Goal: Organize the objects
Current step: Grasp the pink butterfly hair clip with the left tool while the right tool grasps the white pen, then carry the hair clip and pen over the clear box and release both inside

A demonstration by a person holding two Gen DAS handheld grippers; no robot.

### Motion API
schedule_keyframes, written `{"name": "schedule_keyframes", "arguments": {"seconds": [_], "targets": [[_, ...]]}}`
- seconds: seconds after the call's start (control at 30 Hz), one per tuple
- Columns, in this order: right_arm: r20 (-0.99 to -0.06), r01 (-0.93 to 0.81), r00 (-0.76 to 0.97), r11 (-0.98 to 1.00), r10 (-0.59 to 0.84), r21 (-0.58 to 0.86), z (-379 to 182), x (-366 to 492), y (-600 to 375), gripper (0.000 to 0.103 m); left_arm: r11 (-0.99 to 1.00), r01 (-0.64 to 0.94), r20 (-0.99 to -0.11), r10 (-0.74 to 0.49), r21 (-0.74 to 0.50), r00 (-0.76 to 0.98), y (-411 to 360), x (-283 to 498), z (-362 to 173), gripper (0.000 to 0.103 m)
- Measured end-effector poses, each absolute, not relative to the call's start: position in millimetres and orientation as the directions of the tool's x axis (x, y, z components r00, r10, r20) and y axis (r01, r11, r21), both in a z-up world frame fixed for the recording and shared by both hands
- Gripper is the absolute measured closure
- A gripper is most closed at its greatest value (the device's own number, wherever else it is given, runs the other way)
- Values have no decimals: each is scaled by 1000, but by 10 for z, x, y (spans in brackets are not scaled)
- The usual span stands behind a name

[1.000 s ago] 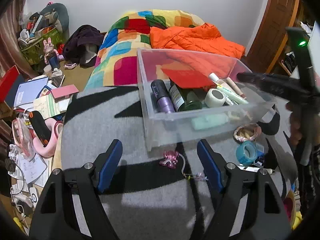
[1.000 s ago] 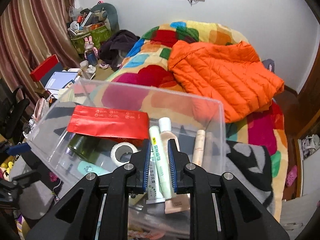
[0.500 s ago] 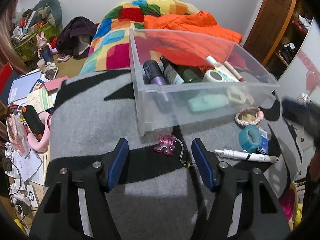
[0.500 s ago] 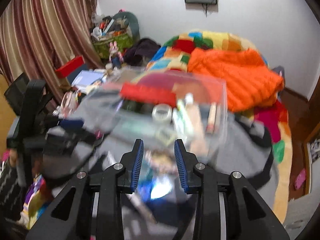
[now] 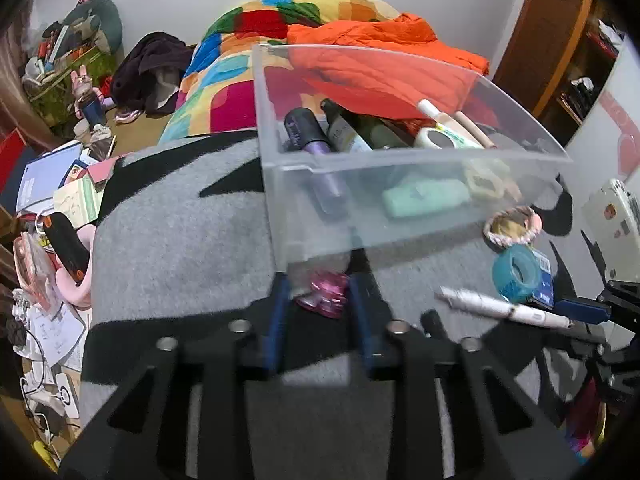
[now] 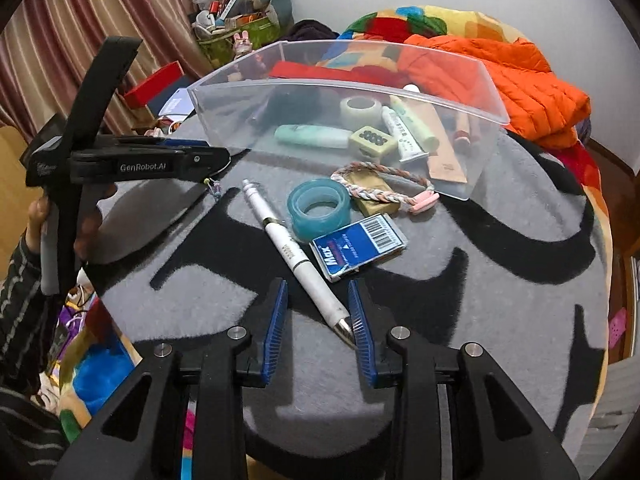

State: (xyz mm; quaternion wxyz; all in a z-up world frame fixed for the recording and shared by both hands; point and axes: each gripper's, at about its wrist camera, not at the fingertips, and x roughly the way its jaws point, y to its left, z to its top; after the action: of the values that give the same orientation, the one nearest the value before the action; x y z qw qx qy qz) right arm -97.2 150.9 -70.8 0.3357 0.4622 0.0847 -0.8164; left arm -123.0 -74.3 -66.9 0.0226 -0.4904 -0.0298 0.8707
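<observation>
My left gripper (image 5: 318, 284) is shut on a pink butterfly charm (image 5: 326, 296) that lies on the grey-and-black blanket (image 5: 172, 240), right against the front wall of the clear plastic bin (image 5: 400, 216). The charm's chain trails below the left gripper (image 6: 226, 158) in the right wrist view. My right gripper (image 6: 316, 286) hangs low over the blanket with its jaws closing. The metal-tipped end of a white pen (image 6: 292, 252) lies between them, against the right pad; the left pad stands apart from it. The bin (image 6: 320, 120) holds bottles, tubes and a tape roll.
Beside the pen lie a teal tape roll (image 6: 318, 210), a blue staples box (image 6: 356, 248) and a braided hair tie (image 6: 380, 184) over a gold object. A phone (image 5: 612, 216) sits at the right. Behind the bin are a coloured quilt and an orange jacket (image 6: 520, 76).
My left gripper's jaws closed from wide apart onto the pink charm. My right gripper left the tube in the bin, drew back out and came down over the white pen.
</observation>
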Motion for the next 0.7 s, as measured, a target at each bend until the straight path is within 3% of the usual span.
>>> {"name": "schedule_keyframes", "arguments": {"seconds": [0.17, 0.7], "targets": [[-806, 650, -321, -735, -496, 193, -696, -805, 1499, 92, -997, -22, -842, 79, -80, -534, -719, -1030, -659, 80], [-814, 668, -356, -734, -459, 122, -721, -919, 1139, 90, -991, -4, -823, 112, -132, -557, -708, -444, -555, 80]]}}
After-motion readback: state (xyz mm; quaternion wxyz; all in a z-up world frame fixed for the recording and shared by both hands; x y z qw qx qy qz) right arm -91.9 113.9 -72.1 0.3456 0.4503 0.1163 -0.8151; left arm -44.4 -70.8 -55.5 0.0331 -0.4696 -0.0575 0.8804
